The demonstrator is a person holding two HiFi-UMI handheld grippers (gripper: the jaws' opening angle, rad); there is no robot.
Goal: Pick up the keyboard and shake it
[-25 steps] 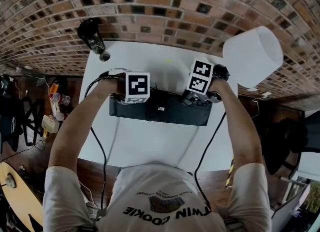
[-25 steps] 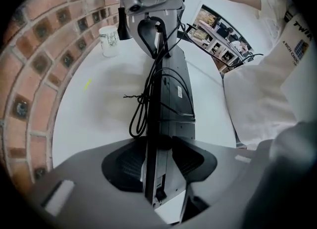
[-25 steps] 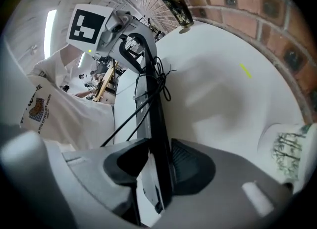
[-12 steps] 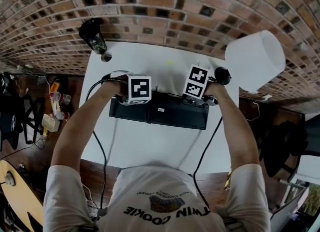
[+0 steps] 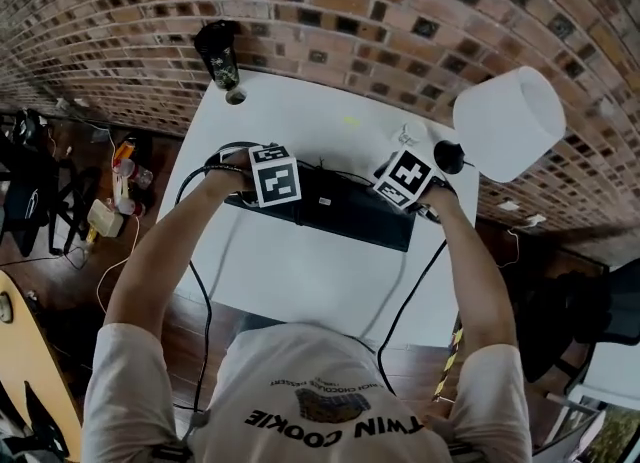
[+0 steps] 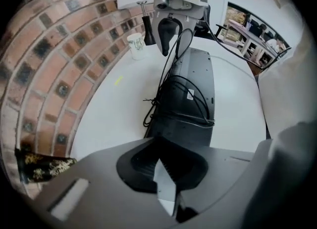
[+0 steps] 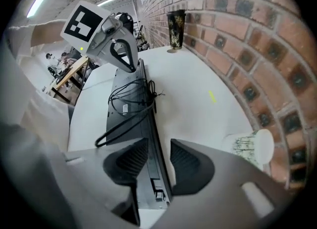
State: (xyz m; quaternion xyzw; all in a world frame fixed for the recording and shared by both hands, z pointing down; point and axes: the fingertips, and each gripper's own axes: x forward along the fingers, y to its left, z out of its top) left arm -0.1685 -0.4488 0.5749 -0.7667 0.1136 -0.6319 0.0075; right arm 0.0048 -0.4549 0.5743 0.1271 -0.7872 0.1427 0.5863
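Note:
The black keyboard [image 5: 345, 209] lies bottom side up over the white table [image 5: 300, 281], with its cable [image 6: 184, 88] coiled on its back. My left gripper [image 5: 285, 191] is at the keyboard's left end. Its pads [image 6: 148, 159] meet in the left gripper view [image 6: 161, 162], and the keyboard [image 6: 190, 82] starts just beyond them with nothing showing between them. My right gripper [image 5: 395, 191] is at the right end. Its jaws [image 7: 158, 161] stand on either side of the keyboard's long edge [image 7: 148, 139] and press on it.
A white lamp shade [image 5: 508, 121] hangs over the table's right back corner. A dark patterned cup [image 5: 222, 56] stands at the back left by the brick wall. A small white paper cup [image 7: 250, 146] stands behind the right gripper. Cables hang off the table's front edge.
The keyboard has turned in the head view: its right end now sits lower and its left end nearer the wall. Both grippers moved with it. The head camera has shifted.

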